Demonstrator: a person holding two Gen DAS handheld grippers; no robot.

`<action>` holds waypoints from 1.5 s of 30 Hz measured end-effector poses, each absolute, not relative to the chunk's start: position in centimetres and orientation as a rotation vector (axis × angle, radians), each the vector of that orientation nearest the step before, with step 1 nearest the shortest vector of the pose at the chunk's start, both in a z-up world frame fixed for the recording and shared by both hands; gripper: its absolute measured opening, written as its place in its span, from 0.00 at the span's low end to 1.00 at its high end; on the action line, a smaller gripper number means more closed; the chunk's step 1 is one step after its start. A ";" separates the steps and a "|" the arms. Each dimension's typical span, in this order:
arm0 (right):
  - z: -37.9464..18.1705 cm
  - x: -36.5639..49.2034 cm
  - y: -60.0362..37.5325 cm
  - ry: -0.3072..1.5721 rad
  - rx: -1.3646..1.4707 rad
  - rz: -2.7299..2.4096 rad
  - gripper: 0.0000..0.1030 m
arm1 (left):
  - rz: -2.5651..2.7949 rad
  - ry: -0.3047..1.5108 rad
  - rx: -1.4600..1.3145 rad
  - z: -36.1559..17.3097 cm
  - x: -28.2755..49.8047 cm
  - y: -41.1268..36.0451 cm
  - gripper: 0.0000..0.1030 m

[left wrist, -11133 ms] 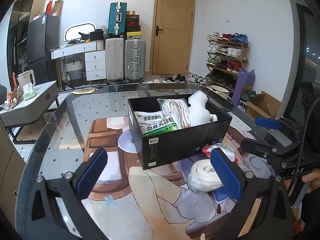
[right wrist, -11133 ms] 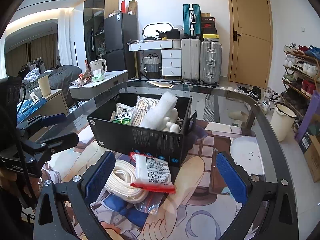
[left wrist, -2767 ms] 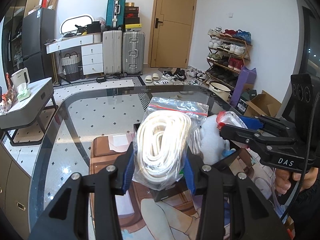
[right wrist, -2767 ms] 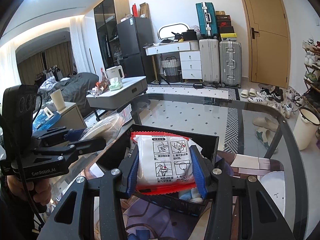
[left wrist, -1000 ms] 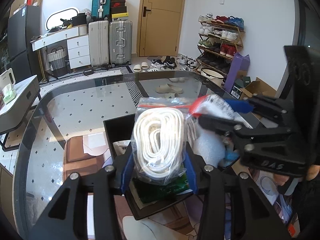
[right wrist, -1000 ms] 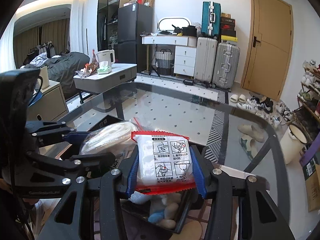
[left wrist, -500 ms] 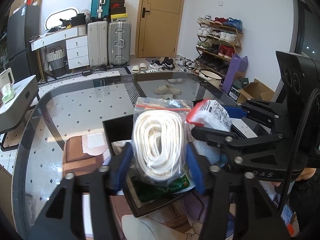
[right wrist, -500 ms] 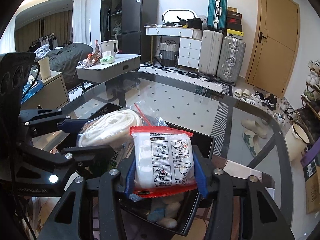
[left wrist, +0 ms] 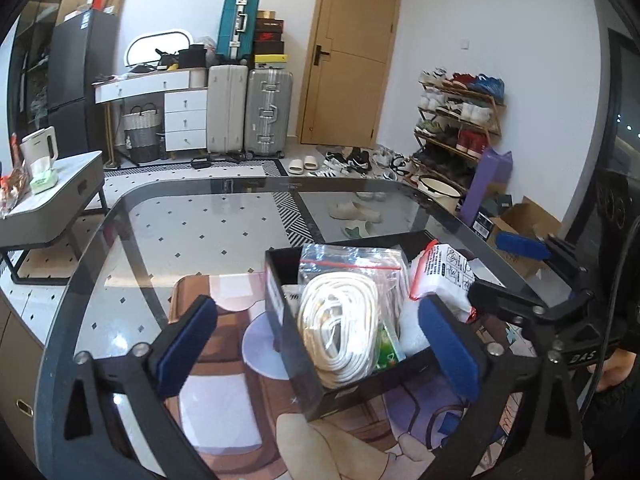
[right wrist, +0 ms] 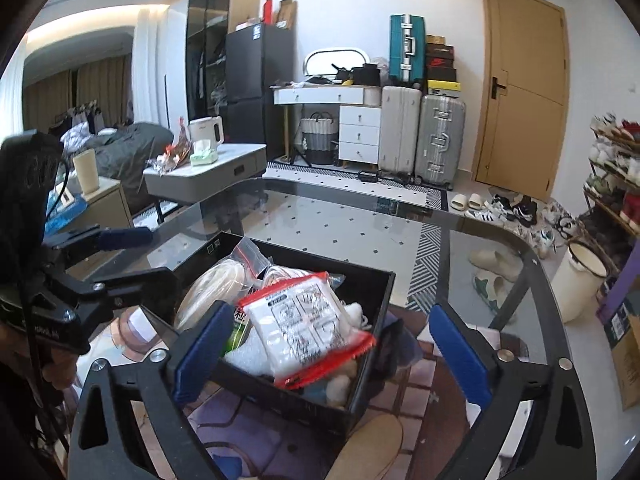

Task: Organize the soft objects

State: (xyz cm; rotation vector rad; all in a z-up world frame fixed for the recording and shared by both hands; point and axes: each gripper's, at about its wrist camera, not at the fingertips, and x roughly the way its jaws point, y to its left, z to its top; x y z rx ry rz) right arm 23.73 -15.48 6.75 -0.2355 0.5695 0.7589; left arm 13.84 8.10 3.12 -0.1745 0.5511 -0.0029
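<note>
A black box [left wrist: 296, 356] stands on the glass table and holds several soft packs. The clear bag of white rope [left wrist: 340, 320] leans inside it, free of my left gripper [left wrist: 320, 344], whose jaws are opening wide on either side without touching it. The white packet with red edges [right wrist: 304, 332] lies tilted on top of the box [right wrist: 360, 276] contents. My right gripper [right wrist: 330, 356] is opening too, its blue pads [right wrist: 200, 352] clear of the packet. In each wrist view the other gripper shows at the side, over the box's edge.
A printed mat [left wrist: 224, 408] covers the near part of the glass table [left wrist: 200, 232]. Beyond the table are a grey side table [right wrist: 208, 180] with a kettle, suitcases [left wrist: 248, 112], a door and a shoe rack [left wrist: 460, 120]. A hand [left wrist: 616, 368] holds the right gripper.
Both grippers went from shut on their bags to wide open. The rope bag and the red-edged packet have dropped into the black box, and both grippers have drawn back a little.
</note>
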 end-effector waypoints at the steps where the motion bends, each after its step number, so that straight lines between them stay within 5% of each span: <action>1: 6.6 23.5 -15.9 0.575 -0.211 0.754 0.99 | 0.005 0.545 -0.176 3.0 13.6 8.2 1.00; 45: 5.4 16.4 -19.5 0.444 -0.148 0.713 0.99 | 0.133 0.445 -0.138 1.1 8.1 5.5 1.00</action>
